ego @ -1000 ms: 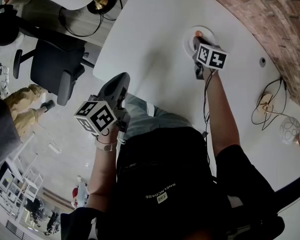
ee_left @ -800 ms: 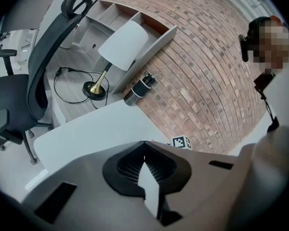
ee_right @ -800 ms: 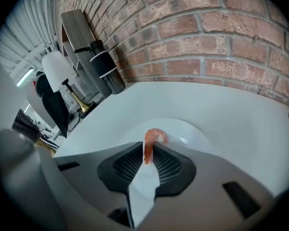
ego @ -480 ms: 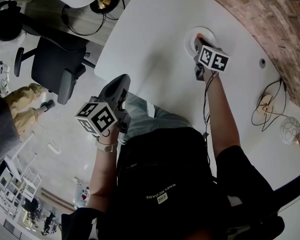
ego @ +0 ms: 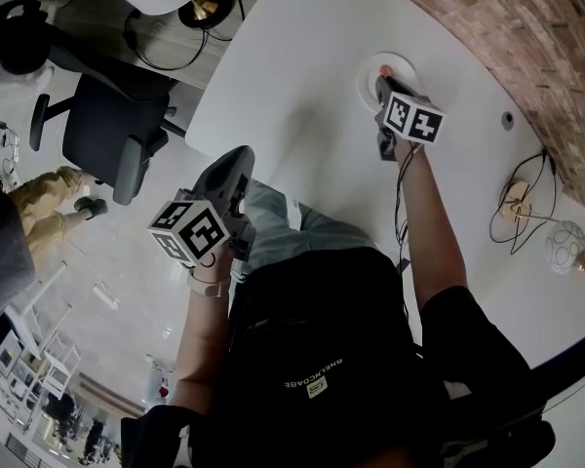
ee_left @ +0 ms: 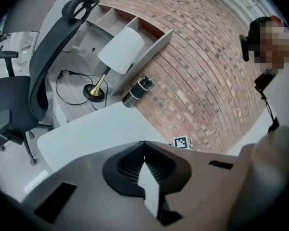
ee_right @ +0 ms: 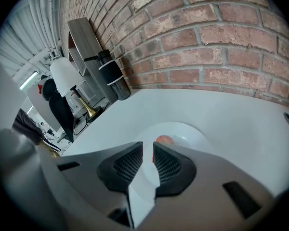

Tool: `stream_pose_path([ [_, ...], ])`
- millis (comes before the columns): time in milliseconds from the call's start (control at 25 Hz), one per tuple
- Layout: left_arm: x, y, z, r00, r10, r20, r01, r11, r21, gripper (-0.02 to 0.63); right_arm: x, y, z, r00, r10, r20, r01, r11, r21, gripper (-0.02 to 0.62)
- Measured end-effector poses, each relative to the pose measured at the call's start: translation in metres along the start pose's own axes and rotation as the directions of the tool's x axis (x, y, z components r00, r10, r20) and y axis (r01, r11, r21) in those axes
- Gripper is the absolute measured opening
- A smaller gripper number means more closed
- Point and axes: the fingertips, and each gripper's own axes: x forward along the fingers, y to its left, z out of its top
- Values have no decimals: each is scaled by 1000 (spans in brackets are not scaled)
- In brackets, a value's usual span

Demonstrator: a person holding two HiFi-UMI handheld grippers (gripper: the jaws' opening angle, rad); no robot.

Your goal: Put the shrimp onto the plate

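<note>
A pink shrimp lies on the small white plate at the far side of the white table. My right gripper hovers at the plate's near rim, its jaws a narrow gap apart with nothing held. In the right gripper view the shrimp rests on the plate just beyond my right gripper. My left gripper is shut and empty, held off the table's near edge above the person's lap; in the left gripper view its jaws meet at the tip.
A brick wall curves round the table's far right. Cables and a round white object lie at the right. An office chair and a lamp stand left of the table. A dark bottle stands by the wall.
The right gripper has drawn back slightly from the plate toward the person, so more of the shrimp shows on the plate. The left gripper has stayed put.
</note>
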Motion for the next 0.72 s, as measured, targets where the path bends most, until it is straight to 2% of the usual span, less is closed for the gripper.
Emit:
stream_pose_path([
  [440,-12,-18,3,999,-51,-12,51,997,50,3,-54,20,11,997,7,80,-9,1000,25,49],
  [720,-11,-37,8,993,-111,-33,114,989,93,3,-94,25,18,989,-4,146,-4,999,54,49],
])
